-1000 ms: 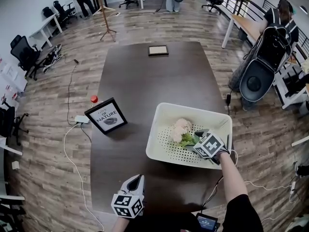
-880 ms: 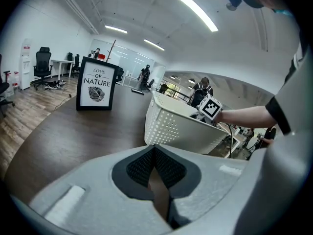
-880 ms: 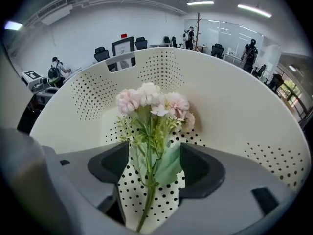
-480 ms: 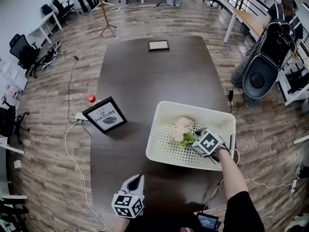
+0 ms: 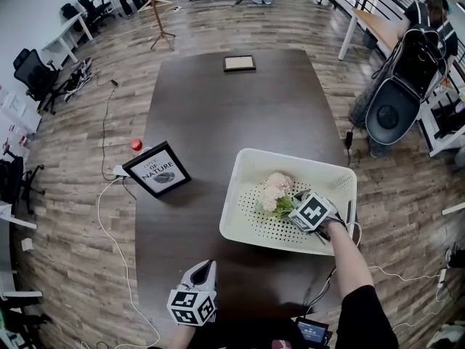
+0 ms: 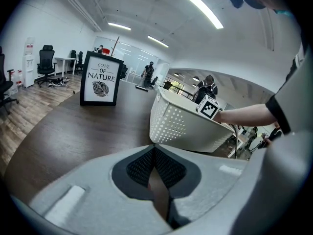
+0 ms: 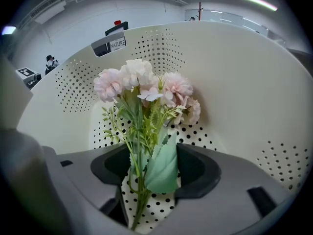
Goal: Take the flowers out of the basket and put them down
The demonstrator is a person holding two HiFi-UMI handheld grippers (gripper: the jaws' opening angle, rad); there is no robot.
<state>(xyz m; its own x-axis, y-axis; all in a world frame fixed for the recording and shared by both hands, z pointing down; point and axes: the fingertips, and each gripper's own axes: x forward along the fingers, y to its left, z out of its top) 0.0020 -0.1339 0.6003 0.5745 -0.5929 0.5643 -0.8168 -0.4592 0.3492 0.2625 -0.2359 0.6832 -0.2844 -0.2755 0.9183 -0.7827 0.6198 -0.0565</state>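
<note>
Closing jaws, right: your right gripper (image 7: pixel 154 169) sits inside the basket and its jaws are closing. The stems and one broad green leaf stand between them, but the pads do not yet press on anything.
Flowers: the pink artificial bouquet (image 7: pixel 142 89) lies on the floor of the white perforated basket (image 7: pixel 244 82). Its blooms point away from your gripper and its stems run back into the jaw gap.
Basket: it stands on the dark table (image 5: pixel 218 122) at your right, nearer you than the framed "Love of Nature" sign (image 5: pixel 158 171).
Left gripper: your left gripper (image 5: pixel 204 269) hangs over the near table edge, well apart from the basket. Its jaws are together on nothing, so the basket is not steadied.
Step in hand: my reading is that you are securing the stems before the lift.
Risk 1, leaf-only grip: the leaf fills more of the gap than the thin stems. If the pads catch the leaf alone, the bouquet may slip or the leaf may tear off on the lift.
Risk 2, partial bundle: the stems sit left of centre. A stray stem outside the pads could stay behind or swing loose.
Risk 3, basket drag: the basket looks light and nothing holds it. A low or slanted pull could snag blooms on the wall and shift the basket.
Risk 4, floor pinch: jaw tips low on the perforated floor may scrape it as they close.
Advice: confirm stem contact before you raise, then lift straight up.
</note>
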